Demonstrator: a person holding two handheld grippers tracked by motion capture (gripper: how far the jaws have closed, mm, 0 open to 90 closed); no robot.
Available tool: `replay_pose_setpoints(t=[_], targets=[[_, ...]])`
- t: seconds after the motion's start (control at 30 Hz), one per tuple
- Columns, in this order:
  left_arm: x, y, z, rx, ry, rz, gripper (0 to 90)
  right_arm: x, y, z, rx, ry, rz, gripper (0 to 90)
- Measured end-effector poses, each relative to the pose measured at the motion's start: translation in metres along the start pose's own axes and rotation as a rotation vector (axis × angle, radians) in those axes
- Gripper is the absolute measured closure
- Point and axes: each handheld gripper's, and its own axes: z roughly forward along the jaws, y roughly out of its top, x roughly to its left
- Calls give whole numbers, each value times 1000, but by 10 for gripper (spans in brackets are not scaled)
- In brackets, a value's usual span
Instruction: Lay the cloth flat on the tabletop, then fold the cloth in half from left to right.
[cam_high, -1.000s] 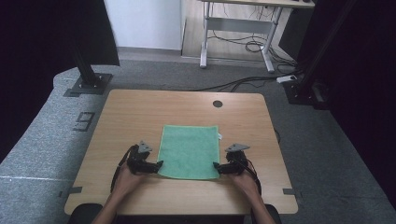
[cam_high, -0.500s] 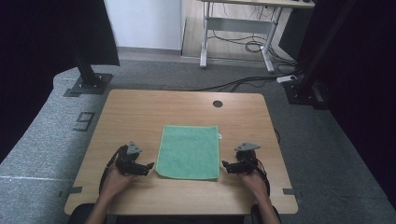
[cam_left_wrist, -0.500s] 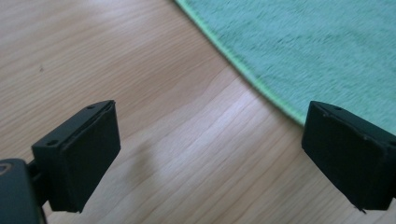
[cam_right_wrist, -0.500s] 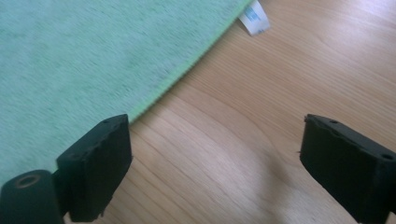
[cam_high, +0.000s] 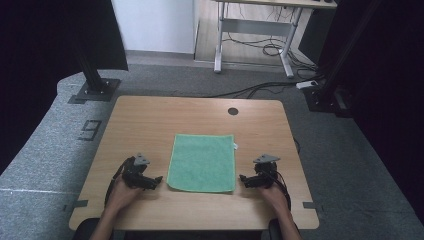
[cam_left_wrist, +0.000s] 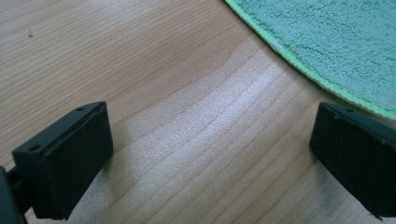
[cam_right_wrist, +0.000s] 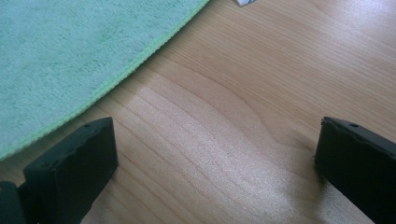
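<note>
Pale wood, the table (cam_high: 150, 125) spreads under me, and the green cloth (cam_high: 202, 162) lies flat just right of its middle, toward the near edge, a little longer from near to far than from left to right. Its near edge runs left to right between my two hands, and a small white tag (cam_high: 235, 146) sticks out from its right side, near the far corner.

My left gripper (cam_high: 156, 180) sits just off the cloth's near-left corner, pointing right toward it; in the left gripper view the cloth's hem (cam_left_wrist: 299, 65) crosses the upper right, beyond the right jaw, with bare wood between the jaws. My right gripper (cam_high: 243, 179) mirrors it at the near-right corner, pointing left; in the right gripper view the hem (cam_right_wrist: 140, 53) runs past the left jaw, again with bare wood in the gap.

Both pairs of jaws have just been opening and now stand wide apart, holding nothing and not touching the cloth.

So the cloth lies inward from each hand, between them. Neither hand is clearly nearer; each has its own near corner just beside it, and I judge a short reach inward would bring either corner between the jaws
</note>
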Motion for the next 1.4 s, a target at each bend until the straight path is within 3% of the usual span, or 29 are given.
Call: replay_pose_setpoints(t=[0.5, 0.73, 0.87, 1.0, 1.13, 1.4], targets=[[0, 0, 0, 1, 0, 0, 0, 0, 0, 0, 1, -1, 0, 0], [0, 0, 0, 1, 0, 0, 0, 3, 2, -1, 16, -15, 26, 0], [0, 1, 0, 1, -1, 0, 0, 5, 7, -7, -4, -12, 37, 11], [0, 1, 1, 1, -1, -1, 0, 13, 14, -13, -27, 8, 42, 16], [1, 1, 1, 1, -1, 0, 0, 28, 20, -15, -29, 24, 18, 16], [1, 1, 1, 1, -2, 2, 0, 44, 21, -5, 15, 46, -12, 17]])
